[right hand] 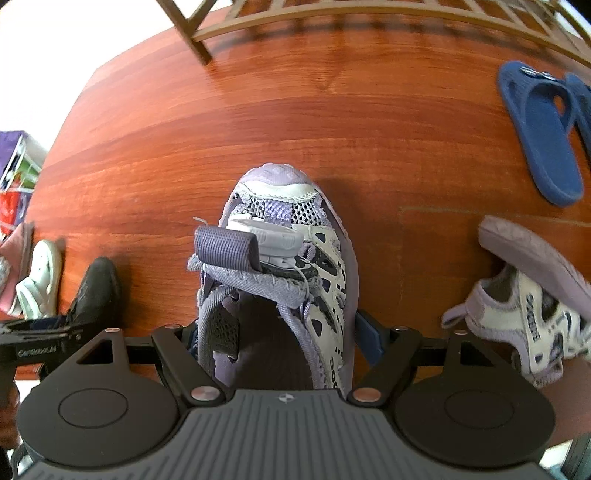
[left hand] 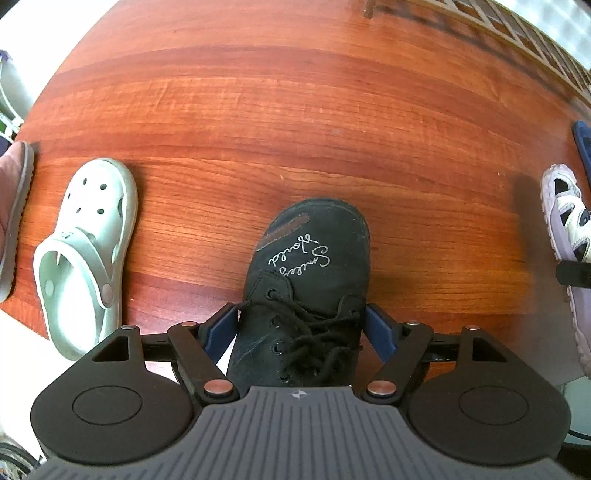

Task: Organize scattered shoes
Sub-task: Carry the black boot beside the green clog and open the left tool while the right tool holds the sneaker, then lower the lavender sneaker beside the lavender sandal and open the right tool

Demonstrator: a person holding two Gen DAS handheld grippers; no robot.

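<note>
A black lace-up shoe (left hand: 310, 251) with white script on its toe rests on the red-brown wooden table (left hand: 280, 122), toe pointing away. My left gripper (left hand: 301, 314) straddles its laced collar; thin slivers of background show between the blue pads (left hand: 380, 332) and the shoe's sides, so it is open. My right gripper (right hand: 275, 328) is shut on the heel end of a lilac and white sneaker (right hand: 291, 236), toe on the table. The sneaker hides the left pad. Its mate (right hand: 532, 291) lies tipped on its side to the right.
A mint-green clog (left hand: 88, 243) and a pink slipper (left hand: 14, 206) lie at the left table edge. A blue slide sandal (right hand: 539, 133) sits at the far right. A slatted wooden rack (right hand: 332, 14) stands along the back. Bare wood stretches ahead of both shoes.
</note>
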